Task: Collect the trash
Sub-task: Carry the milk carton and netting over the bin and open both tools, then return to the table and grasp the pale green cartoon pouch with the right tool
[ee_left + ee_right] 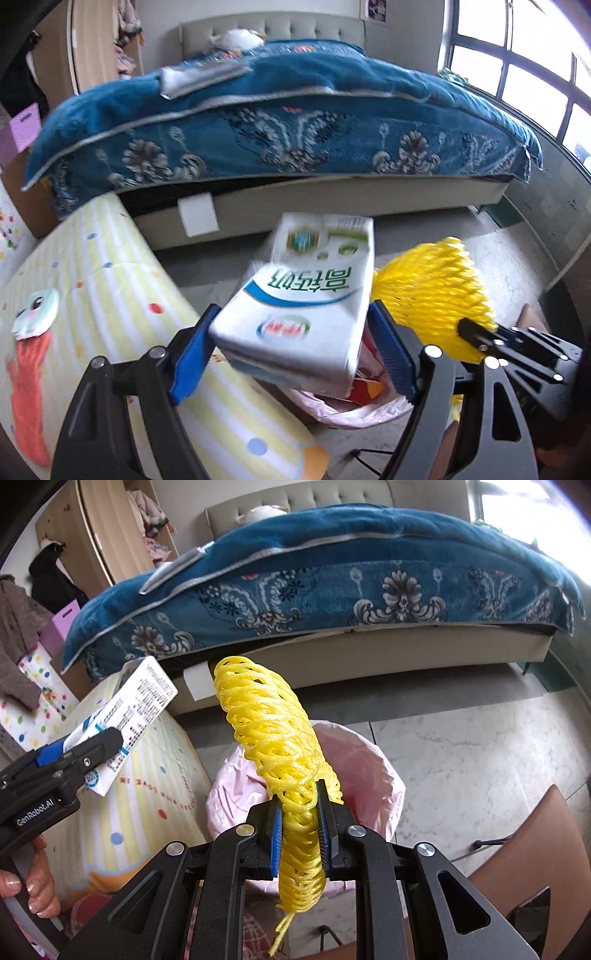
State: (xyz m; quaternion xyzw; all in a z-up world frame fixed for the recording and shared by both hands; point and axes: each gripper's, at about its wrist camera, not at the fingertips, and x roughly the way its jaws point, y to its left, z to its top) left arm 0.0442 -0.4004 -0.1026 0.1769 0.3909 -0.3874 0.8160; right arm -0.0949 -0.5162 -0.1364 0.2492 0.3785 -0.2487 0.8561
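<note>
Both items lifted, neither binned: left gripper [291, 354] clamps the milk carton [306, 295] at frame centre, right gripper [300, 834] pinches yellow foam net [273, 738] above the pink-lined bin [369, 771].

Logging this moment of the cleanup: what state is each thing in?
White milk carton: held in the left gripper, above the bin.
Yellow foam net sleeve: pinched in the right gripper.
Pink-lined trash bin: open, some trash inside.
</note>
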